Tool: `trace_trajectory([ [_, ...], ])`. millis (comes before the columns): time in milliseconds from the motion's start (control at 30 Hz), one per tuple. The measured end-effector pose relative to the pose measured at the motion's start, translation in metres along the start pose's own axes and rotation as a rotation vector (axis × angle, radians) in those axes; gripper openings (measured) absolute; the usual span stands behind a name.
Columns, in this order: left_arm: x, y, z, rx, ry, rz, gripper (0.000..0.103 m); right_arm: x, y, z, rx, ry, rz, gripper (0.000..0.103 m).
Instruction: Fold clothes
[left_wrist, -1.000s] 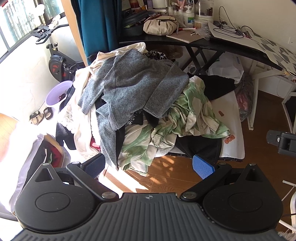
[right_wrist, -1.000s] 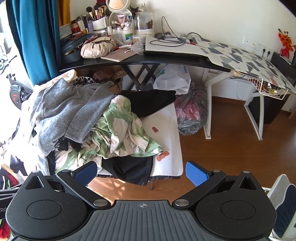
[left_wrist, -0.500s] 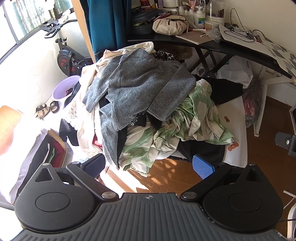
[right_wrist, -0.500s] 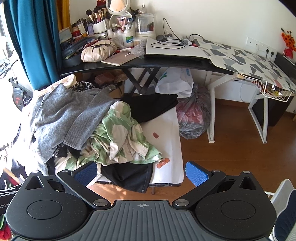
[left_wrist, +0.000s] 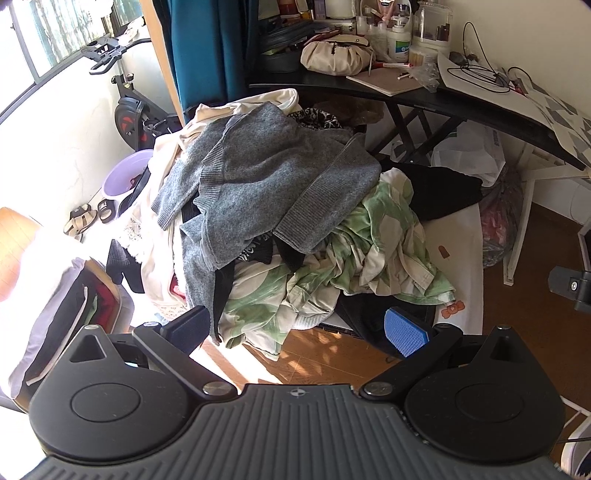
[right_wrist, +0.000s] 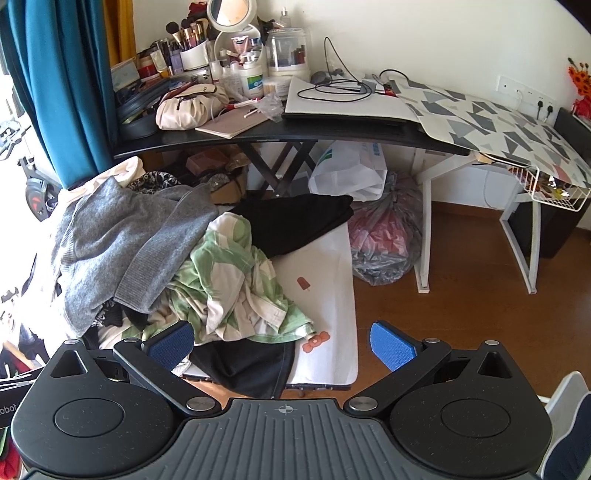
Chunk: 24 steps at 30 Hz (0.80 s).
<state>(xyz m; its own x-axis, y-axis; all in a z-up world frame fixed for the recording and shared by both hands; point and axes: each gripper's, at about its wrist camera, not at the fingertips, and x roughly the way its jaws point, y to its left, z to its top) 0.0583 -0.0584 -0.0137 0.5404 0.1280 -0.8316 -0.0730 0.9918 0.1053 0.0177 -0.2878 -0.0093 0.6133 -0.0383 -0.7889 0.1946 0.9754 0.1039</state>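
Observation:
A heap of clothes covers a low white-topped table (right_wrist: 325, 280). On top lies a grey knit sweater (left_wrist: 273, 173) (right_wrist: 125, 240). Under it spreads a green and cream patterned garment (left_wrist: 373, 251) (right_wrist: 232, 280), with black cloth (right_wrist: 295, 221) behind and more black cloth (right_wrist: 243, 365) hanging over the front edge. My left gripper (left_wrist: 295, 330) is open, in the air just short of the heap's front edge. My right gripper (right_wrist: 282, 345) is open too, above the table's near right corner, holding nothing.
A cluttered black desk (right_wrist: 295, 134) stands behind the heap, with plastic bags (right_wrist: 384, 240) under it. A teal curtain (right_wrist: 62, 85), an exercise bike (left_wrist: 125, 110) and a purple basin (left_wrist: 122, 177) are at the left. Wooden floor (right_wrist: 461, 295) lies to the right.
Both grippers have moved closer to the heap, which now looks larger in both views. Both stay open.

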Motion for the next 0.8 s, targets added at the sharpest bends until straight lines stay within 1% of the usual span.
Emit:
trace_trajectory([
  [200, 0.004, -0.011, 0.003, -0.033, 0.004, 0.01, 0.103, 0.008, -0.017, 0.01, -0.004, 0.0, 0.004, 0.102],
  [333, 0.005, -0.016, 0.0, -0.05, 0.015, 0.031, 0.103, 0.017, -0.025, 0.014, -0.008, 0.01, 0.022, 0.102],
  [433, 0.004, -0.013, -0.002, -0.075, 0.019, 0.054, 0.103, 0.025, -0.027, 0.015, -0.005, 0.03, 0.045, 0.102],
  [500, 0.002, -0.006, -0.003, -0.114, 0.018, 0.06, 0.102, 0.03, -0.028, 0.016, -0.005, 0.045, 0.063, 0.102],
  [667, 0.0, -0.002, -0.006, -0.166, 0.021, 0.055, 0.102, 0.035, -0.026, 0.018, -0.02, 0.043, 0.092, 0.102],
  [800, -0.007, 0.005, -0.003, -0.179, -0.031, 0.039, 0.102, 0.036, -0.022, 0.019, -0.049, 0.009, 0.075, 0.102],
])
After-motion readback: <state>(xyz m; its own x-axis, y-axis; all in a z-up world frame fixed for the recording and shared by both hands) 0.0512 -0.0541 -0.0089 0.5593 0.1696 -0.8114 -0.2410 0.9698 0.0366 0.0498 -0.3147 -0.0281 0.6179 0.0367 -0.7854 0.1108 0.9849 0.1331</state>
